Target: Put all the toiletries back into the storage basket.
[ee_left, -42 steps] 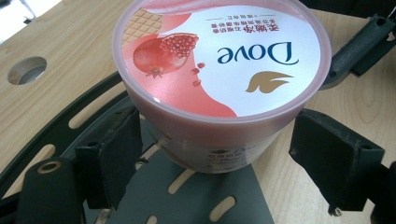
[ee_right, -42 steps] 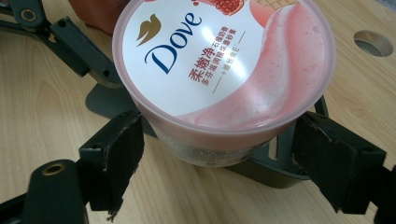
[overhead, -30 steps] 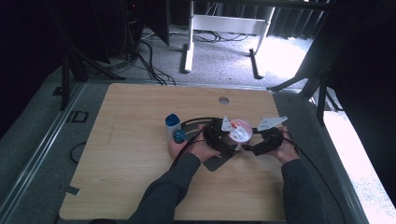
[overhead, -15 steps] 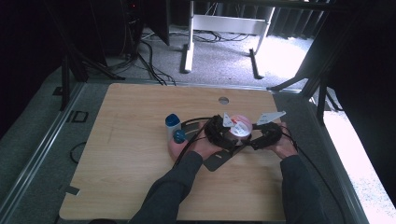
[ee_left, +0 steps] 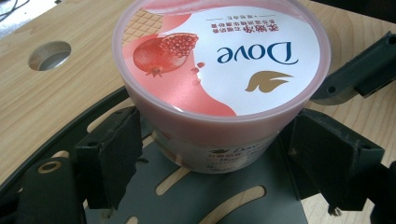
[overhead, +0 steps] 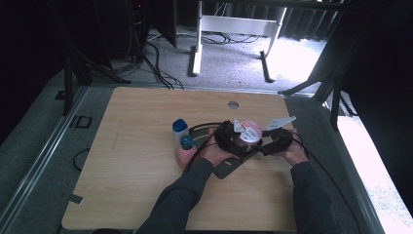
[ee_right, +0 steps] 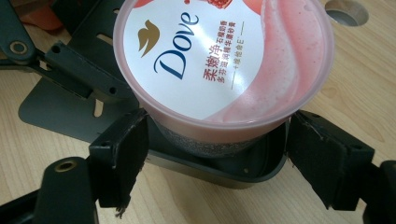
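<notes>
Nearest the table's front edge: two dark sleeves rising to a left gripper [overhead: 228,138] and a right gripper [overhead: 278,140], facing each other across a round pink plastic Dove tub with a white pomegranate-printed lid [overhead: 249,134].

In the left gripper view, black jaws parted wide on both sides of the tub [ee_left: 219,70]; left pad close against the wall below the lid rim, right pad with a visible gap. Not clamped, nothing held.

In the right gripper view, much the same: jaws spread around the tub [ee_right: 219,65], left pad just beside the wall, right pad apart from it. No grip there either.

Tub upright on a flat dark grey slotted metal plate [ee_left: 233,196], itself flat on the light wooden tabletop [overhead: 136,146], lid on.

Further left, a white bottle with a blue cap [overhead: 179,130] standing, with a second blue-capped item [overhead: 187,142] just beside the left hand.

Beyond, a round hole [overhead: 233,104] in the tabletop near the far edge.

Judged progress: early. Both claws positioned, tub bracketed; closing on the tub and whatever lifting or opening is intended all left to do.
</notes>
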`<state>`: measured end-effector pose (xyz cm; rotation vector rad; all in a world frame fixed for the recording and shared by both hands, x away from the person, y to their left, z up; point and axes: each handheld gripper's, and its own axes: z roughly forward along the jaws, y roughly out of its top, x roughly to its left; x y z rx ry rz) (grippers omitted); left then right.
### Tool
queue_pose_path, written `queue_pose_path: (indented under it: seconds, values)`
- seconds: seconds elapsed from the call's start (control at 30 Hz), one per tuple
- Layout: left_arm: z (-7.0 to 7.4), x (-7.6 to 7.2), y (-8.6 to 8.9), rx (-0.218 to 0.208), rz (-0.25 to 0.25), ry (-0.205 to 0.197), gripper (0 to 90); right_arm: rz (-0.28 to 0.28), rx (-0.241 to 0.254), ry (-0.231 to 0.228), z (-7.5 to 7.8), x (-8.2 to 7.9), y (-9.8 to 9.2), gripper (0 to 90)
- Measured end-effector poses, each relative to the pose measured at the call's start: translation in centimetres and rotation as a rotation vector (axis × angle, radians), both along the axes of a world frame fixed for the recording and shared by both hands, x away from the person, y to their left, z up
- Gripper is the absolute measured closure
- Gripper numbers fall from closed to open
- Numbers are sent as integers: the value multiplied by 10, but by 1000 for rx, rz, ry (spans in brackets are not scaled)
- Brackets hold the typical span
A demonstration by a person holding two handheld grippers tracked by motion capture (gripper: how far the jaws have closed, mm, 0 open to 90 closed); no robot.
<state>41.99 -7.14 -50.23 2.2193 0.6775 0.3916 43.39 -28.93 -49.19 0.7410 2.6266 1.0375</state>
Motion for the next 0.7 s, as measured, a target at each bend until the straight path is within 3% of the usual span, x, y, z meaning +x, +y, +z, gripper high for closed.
queue_pose_path:
  seconds: [0.7]
  values:
    - [-14,4,-7,34,-3,38,175,-5,-63,31,-12,3,0,229]
